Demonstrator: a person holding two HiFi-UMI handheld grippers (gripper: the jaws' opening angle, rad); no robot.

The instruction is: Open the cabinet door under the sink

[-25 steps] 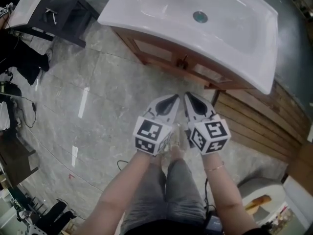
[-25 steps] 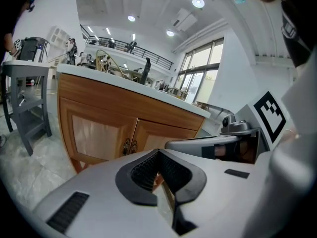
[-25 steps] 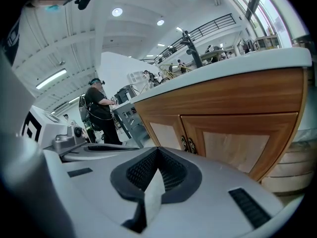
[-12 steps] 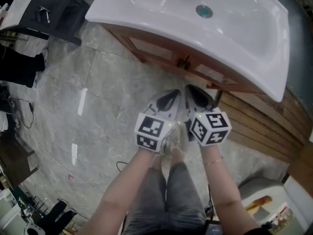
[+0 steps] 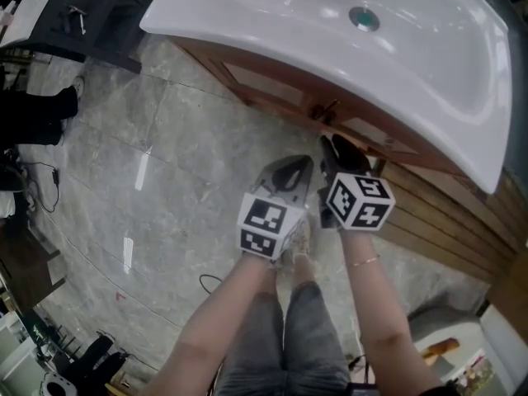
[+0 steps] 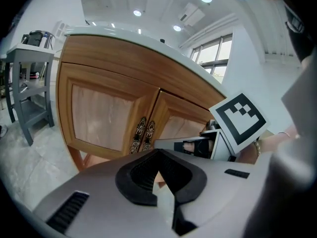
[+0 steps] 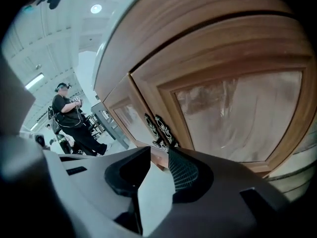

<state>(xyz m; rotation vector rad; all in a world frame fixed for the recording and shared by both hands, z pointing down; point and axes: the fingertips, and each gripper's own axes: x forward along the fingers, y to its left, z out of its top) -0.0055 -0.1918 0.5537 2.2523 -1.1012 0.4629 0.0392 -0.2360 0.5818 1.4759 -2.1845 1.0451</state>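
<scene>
A white sink [image 5: 272,15] tops a wooden cabinet with two doors. The doors meet at a pair of ornate metal handles [image 5: 326,110], and both are closed. My left gripper [image 5: 297,165] is shut and empty, pointing at the cabinet from a short way off; its view shows the handles [image 6: 141,135] ahead of its tips [image 6: 157,175]. My right gripper [image 5: 334,143] is closer, just below the handles. Its jaws are opening with nothing between them [image 7: 158,162]. The handles [image 7: 161,128] sit right beyond its tips, with the right door [image 7: 233,103] close by.
A dark grey table [image 5: 82,15] stands left of the cabinet. Wooden slats [image 5: 437,213] lie on the floor at the right. Cables [image 5: 37,180] run along the left edge. A person [image 7: 72,118] stands in the background. My legs and shoes are under the grippers.
Both grippers have sunk and moved nearer the cabinet front. The right gripper has gone ahead toward the handles and its jaws have parted.
</scene>
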